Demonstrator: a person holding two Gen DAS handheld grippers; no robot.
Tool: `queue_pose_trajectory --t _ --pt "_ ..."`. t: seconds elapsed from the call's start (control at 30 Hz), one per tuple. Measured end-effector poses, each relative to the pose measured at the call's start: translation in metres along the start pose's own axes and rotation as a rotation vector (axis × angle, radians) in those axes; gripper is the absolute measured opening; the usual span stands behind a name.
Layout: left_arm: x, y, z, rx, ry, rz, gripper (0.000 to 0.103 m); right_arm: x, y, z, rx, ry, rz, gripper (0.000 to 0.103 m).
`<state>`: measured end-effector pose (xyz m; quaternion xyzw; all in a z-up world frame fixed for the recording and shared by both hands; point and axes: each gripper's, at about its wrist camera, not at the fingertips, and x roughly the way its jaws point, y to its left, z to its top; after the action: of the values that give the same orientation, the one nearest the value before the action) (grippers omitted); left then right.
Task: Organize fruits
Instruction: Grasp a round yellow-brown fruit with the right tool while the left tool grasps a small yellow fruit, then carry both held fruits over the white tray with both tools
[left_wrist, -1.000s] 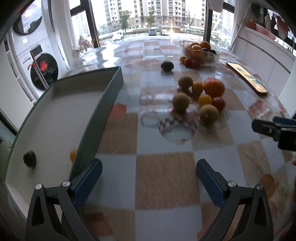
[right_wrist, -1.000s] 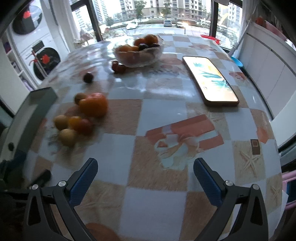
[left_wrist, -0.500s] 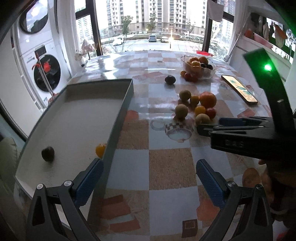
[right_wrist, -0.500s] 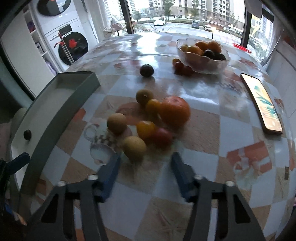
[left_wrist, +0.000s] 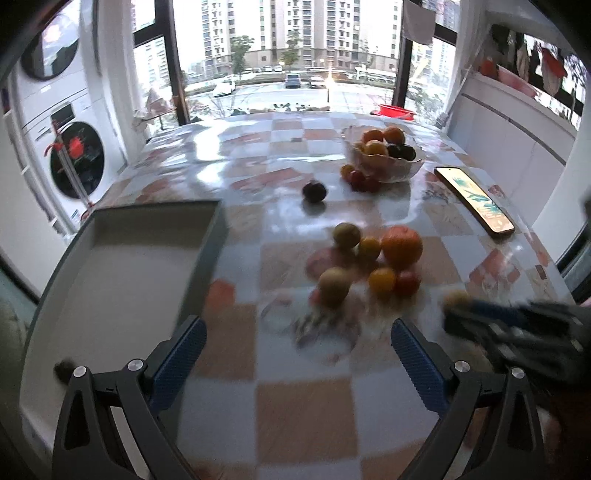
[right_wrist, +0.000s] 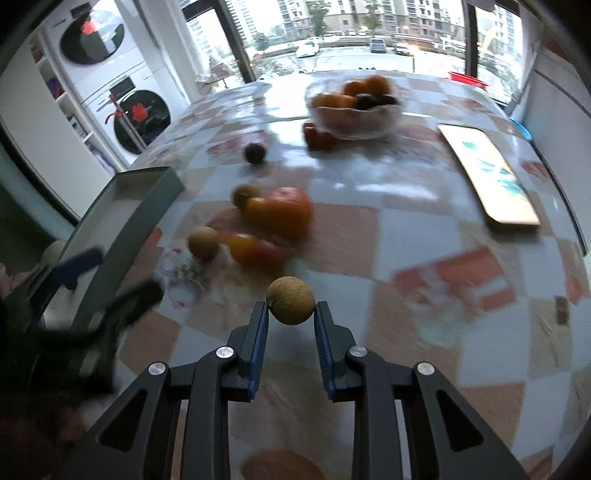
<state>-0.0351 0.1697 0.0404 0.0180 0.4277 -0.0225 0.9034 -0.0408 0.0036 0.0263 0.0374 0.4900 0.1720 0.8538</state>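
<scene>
- Closing on a small tan round fruit, the right gripper has its blue pads pressing on both sides of it, and the fruit hangs above the checked tablecloth near the front edge of the table.
- The left gripper stands released, its two blue pads far apart with only bare tablecloth between them; it hovers near the front edge, just beside the tray.
- A grey tray with a pale floor sits at the table's left edge; one small dark fruit lies in its near left corner, partly hidden behind the left gripper's frame.
- A loose cluster of fruit sits around the middle of the table: a large orange, a greenish-tan fruit and a small yellow one behind, another tan fruit, a yellow-orange one and a red one in front, most of them touching or nearly so.
- A dark plum lies alone, further back.
- A glass bowl of oranges and dark fruit stands towards the far right corner, with small red fruits against its left side.
- A phone with a lit screen lies along the right edge.
- The pictures are blurred with motion.
</scene>
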Motion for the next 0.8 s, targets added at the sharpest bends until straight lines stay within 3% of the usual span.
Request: queue_pose_trajectory --t 0.07,0.1,0.17,0.23,0.3,0.37,0.43,0.5,0.67,0.8 --pt "0.012 -0.008 0.006 0.028 0.009 0.002 0.097 -0.006 -0.01 -0.005 0.02 -0.003 -0.004 0.028" --pt "0.019 -0.013 0.009 0.048 0.018 0.011 0.086 -0.01 -0.017 -0.008 0.038 -0.006 -0.004 0.028" --pt "0.033 -0.017 0.012 0.072 0.056 0.024 0.078 -0.014 -0.023 -0.011 0.055 -0.009 -0.001 0.028" --pt "0.044 -0.015 0.013 0.054 0.082 0.02 0.078 -0.019 -0.027 -0.013 0.066 -0.014 0.004 0.028" --pt "0.049 -0.013 0.011 0.038 0.099 0.012 0.066 -0.022 -0.029 -0.014 0.07 -0.019 0.009 0.028" --pt "0.051 -0.011 0.013 0.014 0.097 -0.003 0.063 -0.024 -0.029 -0.015 0.068 -0.02 0.013 0.028" --pt "0.052 -0.011 0.014 0.008 0.091 -0.012 0.05 -0.025 -0.028 -0.015 0.064 -0.022 0.014 0.028" --pt "0.053 -0.012 0.015 0.012 0.089 -0.034 0.026 -0.027 -0.025 -0.015 0.061 -0.021 0.015 0.028" --pt "0.037 -0.003 0.013 -0.05 0.086 -0.103 0.026 -0.033 -0.014 -0.014 0.046 -0.02 0.01 0.028" --pt "-0.001 0.012 0.01 -0.066 0.017 -0.099 0.026 -0.035 0.006 -0.005 0.008 -0.021 0.019 0.028"
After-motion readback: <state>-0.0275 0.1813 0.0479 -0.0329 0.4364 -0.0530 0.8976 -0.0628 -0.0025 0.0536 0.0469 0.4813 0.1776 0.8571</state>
